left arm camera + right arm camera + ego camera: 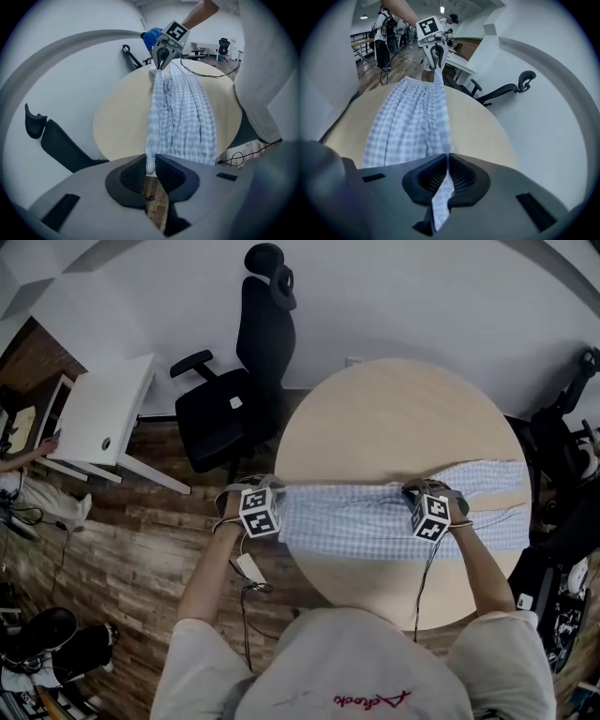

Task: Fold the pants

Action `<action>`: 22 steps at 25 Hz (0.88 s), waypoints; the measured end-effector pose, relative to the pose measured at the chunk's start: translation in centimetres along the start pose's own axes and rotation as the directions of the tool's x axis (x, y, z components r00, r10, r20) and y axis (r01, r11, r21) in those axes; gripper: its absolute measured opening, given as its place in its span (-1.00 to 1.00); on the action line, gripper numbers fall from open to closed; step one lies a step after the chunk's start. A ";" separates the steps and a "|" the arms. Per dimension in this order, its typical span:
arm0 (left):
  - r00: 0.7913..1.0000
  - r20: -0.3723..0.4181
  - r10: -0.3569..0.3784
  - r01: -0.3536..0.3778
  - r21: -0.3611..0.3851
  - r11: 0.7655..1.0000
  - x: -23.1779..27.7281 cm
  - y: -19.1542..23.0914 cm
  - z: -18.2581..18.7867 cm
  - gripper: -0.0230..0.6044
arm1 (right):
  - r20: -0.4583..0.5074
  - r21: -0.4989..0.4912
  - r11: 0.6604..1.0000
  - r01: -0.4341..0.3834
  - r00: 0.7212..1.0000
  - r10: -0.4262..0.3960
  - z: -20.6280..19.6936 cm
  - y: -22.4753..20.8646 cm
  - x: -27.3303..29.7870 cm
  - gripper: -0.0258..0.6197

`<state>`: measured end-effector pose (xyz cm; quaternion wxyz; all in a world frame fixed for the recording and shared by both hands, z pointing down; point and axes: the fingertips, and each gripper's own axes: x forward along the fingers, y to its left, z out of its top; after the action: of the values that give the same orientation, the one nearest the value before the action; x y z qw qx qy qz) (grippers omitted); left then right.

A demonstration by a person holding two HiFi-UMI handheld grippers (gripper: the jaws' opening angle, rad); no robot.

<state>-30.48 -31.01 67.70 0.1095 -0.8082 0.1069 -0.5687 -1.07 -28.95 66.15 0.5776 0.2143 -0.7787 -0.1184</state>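
My left gripper (151,163) is pinched tight on the waist end of the pants (366,514), right at the left edge of the round table (394,418). My right gripper (446,161) is squeezed shut on the cloth further along, and a bit pokes out behind its jaws. The blue and white checked pants stretch between my two grippers, across the near part of the table. The legs lie on past my right gripper.

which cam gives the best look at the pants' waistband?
Left gripper view: the gathered waistband lies right before the left tongs, which pinch its corner; the elastic puckers are clear. Right gripper view shows it small at the far end of the pants. Head view shows only an edge beside the cube.
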 end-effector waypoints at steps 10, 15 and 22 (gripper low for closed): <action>0.999 -0.041 0.035 -0.035 0.016 0.999 -1.6 -7.7 -0.6 -0.67 | 0.035 0.007 1.000 0.002 0.999 -0.003 0.0 8.0 -3.5 -0.80; 0.998 -0.066 0.015 -0.015 -0.009 1.000 -0.9 -11.3 -0.9 -0.67 | 0.034 0.006 0.999 -0.031 0.999 0.031 -0.9 11.7 -3.6 -0.80; 0.991 -0.134 -0.019 0.016 -0.024 1.000 1.4 -14.9 -2.5 -0.67 | 0.009 0.011 0.996 -0.088 0.996 0.088 -1.6 16.1 -2.6 -0.80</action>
<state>-31.61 -17.37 74.21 0.0877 -0.7703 0.1133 -0.6214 -2.09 -13.48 71.42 0.5778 0.1826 -0.7905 -0.0892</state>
